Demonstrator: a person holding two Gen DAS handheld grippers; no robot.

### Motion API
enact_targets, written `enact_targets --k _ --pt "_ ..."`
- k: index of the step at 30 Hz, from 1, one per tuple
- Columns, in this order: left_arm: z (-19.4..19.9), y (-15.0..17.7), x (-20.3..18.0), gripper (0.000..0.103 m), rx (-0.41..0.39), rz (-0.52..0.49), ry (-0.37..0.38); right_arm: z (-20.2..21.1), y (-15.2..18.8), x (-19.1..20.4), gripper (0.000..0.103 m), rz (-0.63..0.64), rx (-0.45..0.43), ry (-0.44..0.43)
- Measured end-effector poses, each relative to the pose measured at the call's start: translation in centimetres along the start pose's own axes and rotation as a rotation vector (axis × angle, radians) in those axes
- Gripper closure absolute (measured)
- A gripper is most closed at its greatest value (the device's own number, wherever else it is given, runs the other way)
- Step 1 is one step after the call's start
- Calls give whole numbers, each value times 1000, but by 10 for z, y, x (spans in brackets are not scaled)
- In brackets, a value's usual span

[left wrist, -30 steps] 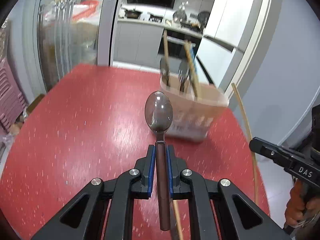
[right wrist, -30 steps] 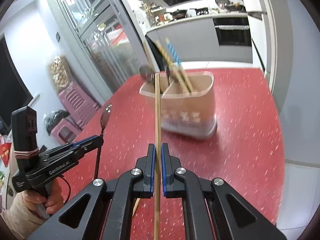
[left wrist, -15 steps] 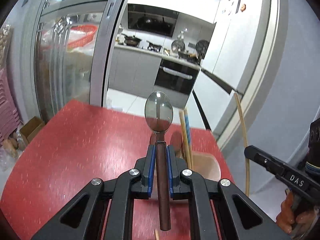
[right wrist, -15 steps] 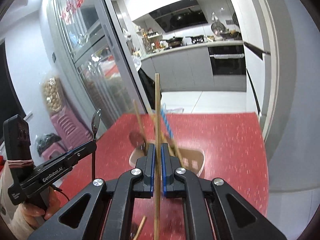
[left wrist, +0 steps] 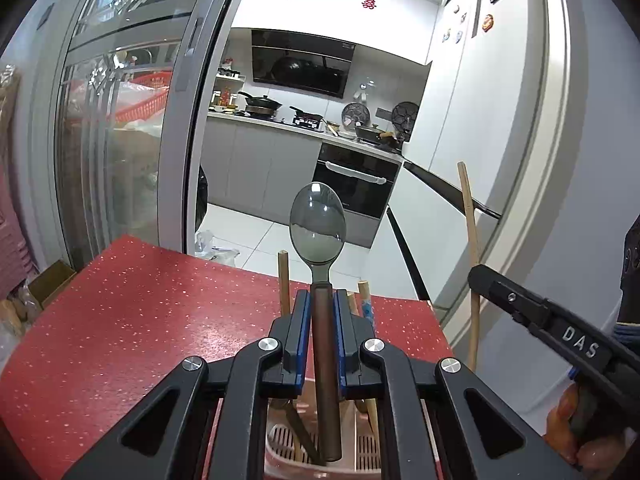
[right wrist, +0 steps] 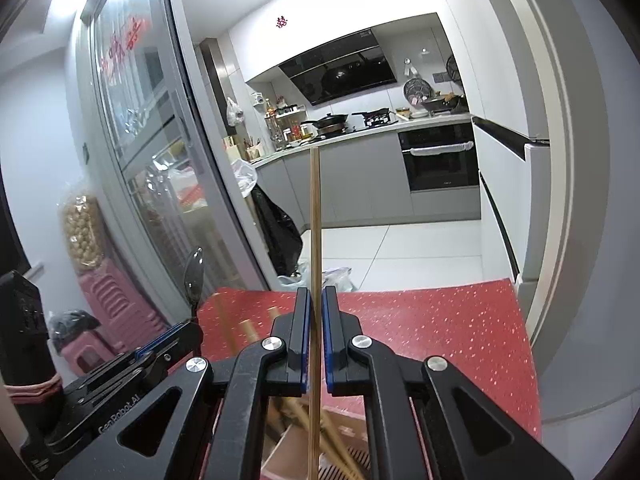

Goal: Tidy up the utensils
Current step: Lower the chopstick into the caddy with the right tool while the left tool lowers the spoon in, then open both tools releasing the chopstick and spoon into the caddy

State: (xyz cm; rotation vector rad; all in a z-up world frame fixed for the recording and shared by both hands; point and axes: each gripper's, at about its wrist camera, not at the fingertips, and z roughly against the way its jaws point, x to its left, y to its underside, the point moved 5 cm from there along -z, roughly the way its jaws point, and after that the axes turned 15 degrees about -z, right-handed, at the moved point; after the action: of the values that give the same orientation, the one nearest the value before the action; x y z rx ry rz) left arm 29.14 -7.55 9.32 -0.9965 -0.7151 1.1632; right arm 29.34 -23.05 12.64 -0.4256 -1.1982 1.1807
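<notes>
My left gripper (left wrist: pixel 321 300) is shut on a metal spoon (left wrist: pixel 318 224) with a brown handle, held upright, bowl up, its handle end over the pink utensil holder (left wrist: pixel 280 440) below. My right gripper (right wrist: pixel 315 300) is shut on a single wooden chopstick (right wrist: pixel 315 216), held upright above the same holder (right wrist: pixel 280 456). Several chopsticks (left wrist: pixel 283 280) stand in the holder. The right gripper also shows at the right of the left wrist view (left wrist: pixel 476 276), with its chopstick (left wrist: pixel 469 240). The left gripper shows at the left of the right wrist view (right wrist: pixel 192 326), with the spoon (right wrist: pixel 194 276).
The holder stands on a red speckled table (left wrist: pixel 120 312) near its far right corner. Beyond the table's far edge lie a white tiled floor, a grey sliding door frame (left wrist: pixel 188 140) and kitchen cabinets. Pink stools (right wrist: pixel 112 304) stand at the left.
Both grippers have tilted up and moved in over the holder, which has slid from mid-view to the bottom of both views. Spoon and chopstick stay gripped.
</notes>
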Motion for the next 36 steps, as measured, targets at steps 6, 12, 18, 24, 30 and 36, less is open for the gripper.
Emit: enact_targets --k 6,12,18,24,30,36 --pt "-14 8 -1 67 -14 -6 -32 -24 14 -7 97 58 -24 35" --pt "-18 19 -11 67 -15 -72 -58 -39 33 -18 97 95 -10 56" --pt "-19 33 -16 67 14 -128 -80 -35 57 -22 97 153 1 70" --pt "-14 39 -18 67 46 -154 -100 -27 74 -25 97 174 44 71" --pt "-13 45 -22 67 83 -179 -101 -28 78 -29 97 160 99 69" --pt "-9 48 -20 67 107 -167 -95 -27 76 -32 83 138 142 62"
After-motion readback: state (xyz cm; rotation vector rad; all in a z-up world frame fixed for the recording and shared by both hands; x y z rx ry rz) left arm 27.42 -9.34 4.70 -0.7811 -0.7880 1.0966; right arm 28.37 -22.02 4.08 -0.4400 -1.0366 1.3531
